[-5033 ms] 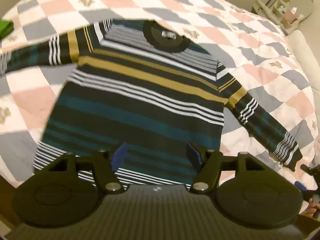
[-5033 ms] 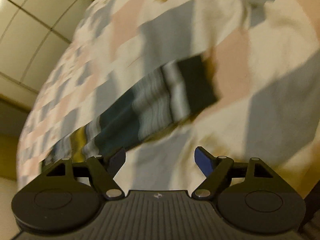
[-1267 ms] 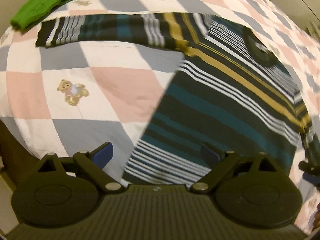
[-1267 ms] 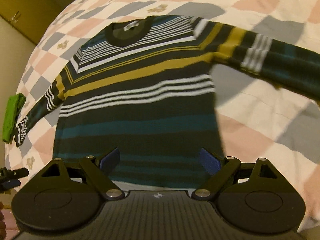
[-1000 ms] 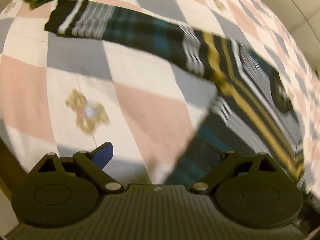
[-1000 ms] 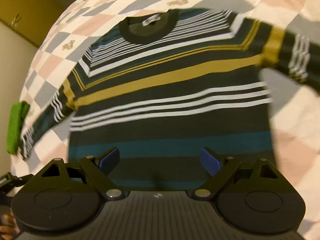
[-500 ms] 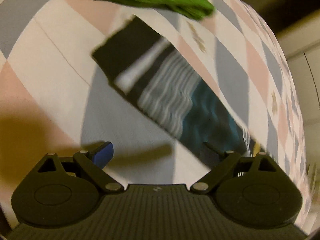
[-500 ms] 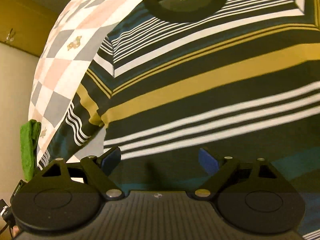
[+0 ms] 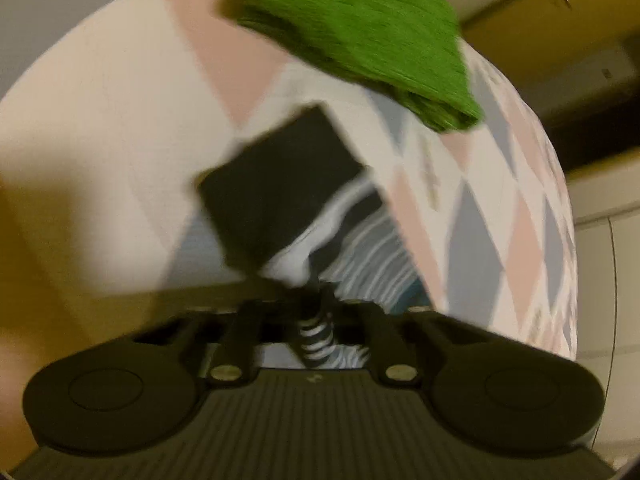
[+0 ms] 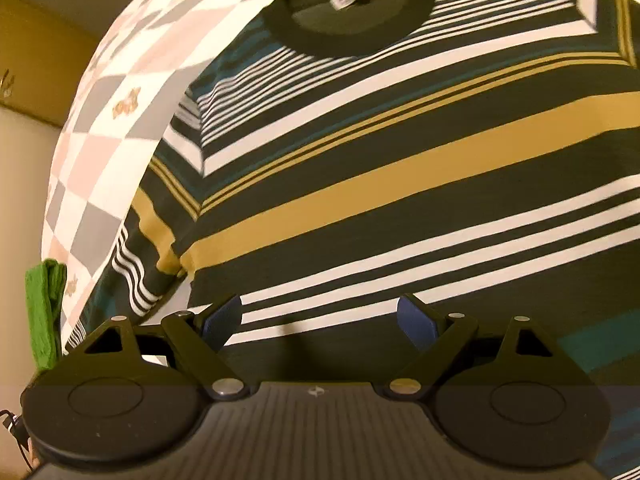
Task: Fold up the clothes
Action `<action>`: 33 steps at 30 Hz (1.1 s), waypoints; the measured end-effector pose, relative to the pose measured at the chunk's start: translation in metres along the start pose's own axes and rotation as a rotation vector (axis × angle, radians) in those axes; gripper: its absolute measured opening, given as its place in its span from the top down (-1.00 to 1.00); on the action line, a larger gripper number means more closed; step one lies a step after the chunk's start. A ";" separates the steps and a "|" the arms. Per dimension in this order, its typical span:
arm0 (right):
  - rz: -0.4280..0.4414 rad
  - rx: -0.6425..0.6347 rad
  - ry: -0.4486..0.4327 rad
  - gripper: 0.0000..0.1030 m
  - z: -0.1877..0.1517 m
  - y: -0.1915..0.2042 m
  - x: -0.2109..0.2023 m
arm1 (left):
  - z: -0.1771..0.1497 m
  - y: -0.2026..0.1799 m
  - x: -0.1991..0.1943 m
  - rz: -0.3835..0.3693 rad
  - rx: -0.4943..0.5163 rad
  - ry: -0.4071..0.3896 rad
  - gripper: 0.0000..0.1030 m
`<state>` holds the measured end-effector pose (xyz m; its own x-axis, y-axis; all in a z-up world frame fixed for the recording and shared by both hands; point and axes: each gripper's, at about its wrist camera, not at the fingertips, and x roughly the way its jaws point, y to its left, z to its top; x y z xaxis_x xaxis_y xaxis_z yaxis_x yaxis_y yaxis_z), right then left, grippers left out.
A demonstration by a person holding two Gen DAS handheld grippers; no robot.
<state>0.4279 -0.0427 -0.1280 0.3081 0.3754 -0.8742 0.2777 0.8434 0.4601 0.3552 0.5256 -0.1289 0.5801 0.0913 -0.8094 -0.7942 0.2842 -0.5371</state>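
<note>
A striped sweater [image 10: 400,168] in dark green, teal, white and mustard lies flat, front up, on the checked quilt [image 10: 120,92]. Its black collar [image 10: 352,12] is at the top of the right wrist view. My left gripper [image 9: 316,320] is shut on the sweater's left sleeve [image 9: 280,200], pinching the striped fabric just behind the black cuff. My right gripper [image 10: 320,320] is open and empty, hovering low over the middle of the sweater's body, its blue pads spread over the white stripes.
A folded green garment [image 9: 368,36] lies on the quilt just beyond the sleeve cuff; it also shows at the left edge of the right wrist view [image 10: 42,312]. The bed's edge drops off past it towards a yellowish wall [image 10: 40,40].
My left gripper has moved onto the sleeve end and shut on it; it was open half a second ago. My right gripper has moved slightly closer over the sweater's body, still open.
</note>
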 end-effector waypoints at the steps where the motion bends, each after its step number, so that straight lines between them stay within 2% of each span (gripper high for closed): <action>1: 0.002 0.008 -0.008 -0.69 0.001 -0.005 -0.004 | -0.004 -0.016 -0.007 -0.011 0.066 -0.024 0.89; 3: 0.007 0.025 -0.026 -0.69 0.003 -0.015 -0.013 | -0.018 -0.053 -0.022 -0.063 0.204 -0.045 0.90; 5: 0.011 0.045 -0.049 -0.69 0.007 -0.028 -0.024 | -0.049 -0.101 -0.044 -0.164 0.373 -0.054 0.90; 7: 0.014 0.073 -0.077 -0.69 0.010 -0.044 -0.036 | -0.094 -0.150 -0.063 -0.280 0.558 -0.025 0.90; 9: 0.014 0.100 -0.103 -0.69 0.015 -0.061 -0.049 | -0.154 -0.193 -0.082 -0.399 0.750 0.022 0.90; 12: 0.012 0.140 -0.140 -0.69 0.023 -0.089 -0.071 | -0.252 -0.234 -0.098 -0.571 0.953 0.173 0.87; 14: 0.011 0.154 -0.159 -0.69 0.028 -0.105 -0.083 | -0.318 -0.241 -0.090 -0.601 1.044 0.327 0.63; 15: 0.010 0.161 -0.170 -0.69 0.031 -0.116 -0.091 | -0.350 -0.243 -0.085 -0.609 1.088 0.401 0.38; 17: 0.009 0.153 -0.160 -0.69 0.034 -0.134 -0.102 | -0.405 -0.231 -0.072 -0.543 1.155 0.498 0.36; 19: 0.004 0.167 -0.161 -0.69 0.037 -0.151 -0.110 | -0.439 -0.215 -0.062 -0.463 1.202 0.578 0.36; 20: 0.003 0.173 -0.161 -0.69 0.038 -0.159 -0.113 | -0.447 -0.206 -0.059 -0.426 1.216 0.594 0.36; 24: 0.068 0.199 -0.150 -0.67 0.038 -0.178 -0.114 | -0.431 -0.179 -0.047 -0.323 1.194 0.589 0.35; 26: 0.138 0.197 -0.139 -0.48 0.040 -0.180 -0.107 | -0.415 -0.172 -0.044 -0.266 1.171 0.557 0.35; 28: 0.211 0.177 -0.127 -0.03 0.045 -0.177 -0.096 | -0.399 -0.169 -0.040 -0.228 1.139 0.519 0.35; 33: 0.296 0.199 -0.077 0.03 0.056 -0.171 -0.062 | -0.369 -0.175 -0.026 -0.164 1.078 0.448 0.35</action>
<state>0.4120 -0.2312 -0.1440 0.4672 0.5559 -0.6875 0.3352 0.6081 0.7196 0.4123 0.1215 -0.1019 0.3748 -0.3038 -0.8759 -0.0278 0.9407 -0.3382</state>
